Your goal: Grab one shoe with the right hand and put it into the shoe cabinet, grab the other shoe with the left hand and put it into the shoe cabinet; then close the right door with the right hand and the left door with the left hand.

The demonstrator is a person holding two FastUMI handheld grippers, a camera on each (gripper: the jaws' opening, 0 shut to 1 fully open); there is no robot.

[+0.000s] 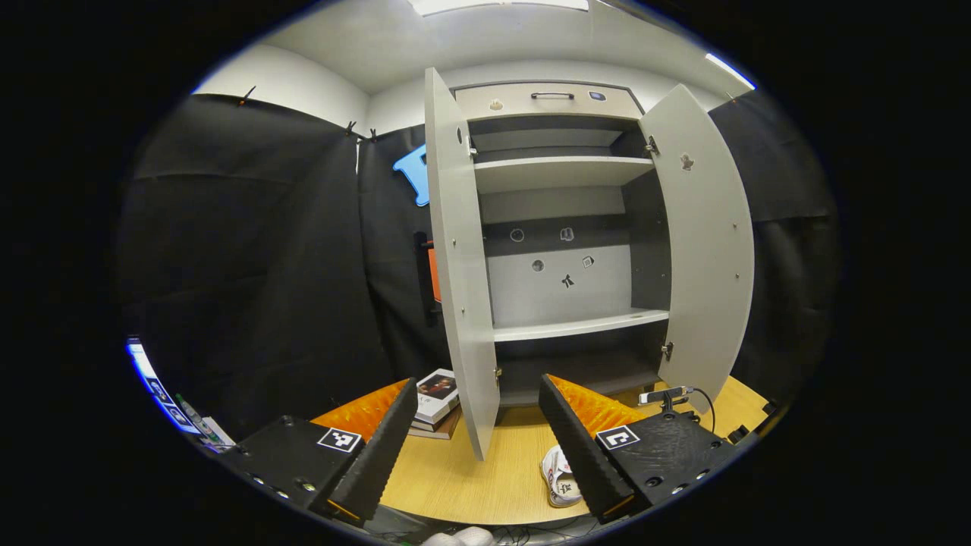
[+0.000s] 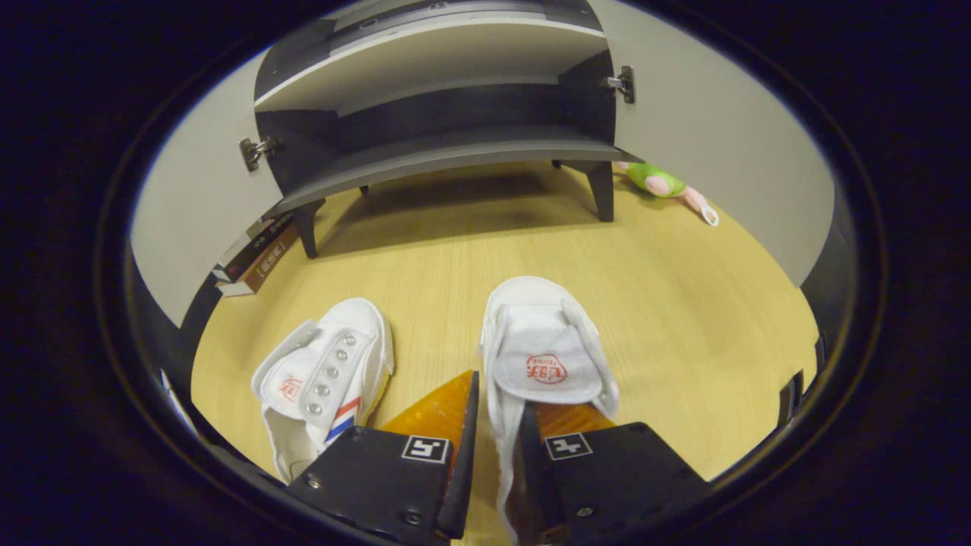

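Two white canvas shoes lie on the wooden floor in the right gripper view, toes toward the cabinet. My right gripper [image 2: 497,413] is shut on the left side wall of the right-hand shoe [image 2: 542,356], whose edge runs down between the two fingers. The other shoe [image 2: 326,379], with a red and blue stripe, lies free to its left. In the left gripper view the shoe cabinet [image 1: 565,326] stands with both doors swung wide, left door [image 1: 459,265] and right door [image 1: 705,250]. My left gripper [image 1: 478,383] hangs open and holds nothing. One shoe [image 1: 560,476] shows beside its right finger.
A stack of books [image 1: 436,398] lies on the floor left of the cabinet, behind the left door. A green plush toy [image 2: 660,182] lies near the right door. A small device with a cable [image 1: 664,394] sits by the right door's foot. The cabinet's lowest shelf [image 2: 455,155] stands on short legs.
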